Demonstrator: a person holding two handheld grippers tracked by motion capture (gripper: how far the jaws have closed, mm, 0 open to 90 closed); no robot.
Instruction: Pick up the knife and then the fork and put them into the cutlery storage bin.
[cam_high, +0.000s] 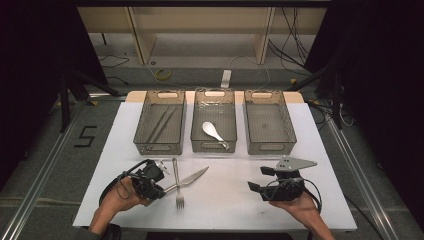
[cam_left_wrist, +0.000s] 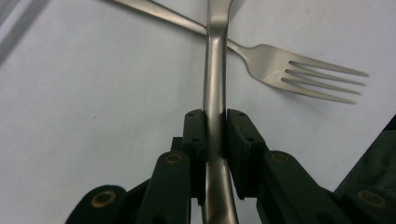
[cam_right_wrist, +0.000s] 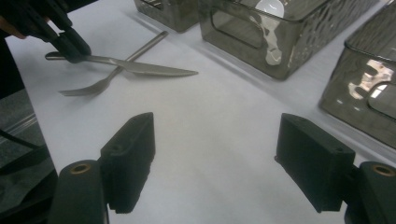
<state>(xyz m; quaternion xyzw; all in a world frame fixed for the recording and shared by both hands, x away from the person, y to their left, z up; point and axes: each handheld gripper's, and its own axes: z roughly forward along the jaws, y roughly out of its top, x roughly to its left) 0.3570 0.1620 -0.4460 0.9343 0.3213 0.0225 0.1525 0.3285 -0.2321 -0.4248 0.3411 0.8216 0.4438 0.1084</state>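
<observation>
At near left, left gripper (cam_left_wrist: 216, 122) clamped on knife (cam_high: 192, 177) handle, knife crossing over fork (cam_high: 177, 186) on white table (cam_high: 225, 200): grasp step judged done, lift pending.

Next move, by judgement: raising knife clear of fork beneath without dragging it, then carrying toward far bins. Left bin (cam_high: 160, 124) with thin dark rods, possibly chopsticks; middle bin (cam_high: 214, 121) with white spoon (cam_high: 212, 131); right bin (cam_high: 269, 122) bare, likeliest home for knife. Near bin walls standing in the way, so height needed. At near right, right gripper (cam_right_wrist: 217, 161) resting with jaws wide apart, holding nothing, well apart from cutlery.
</observation>
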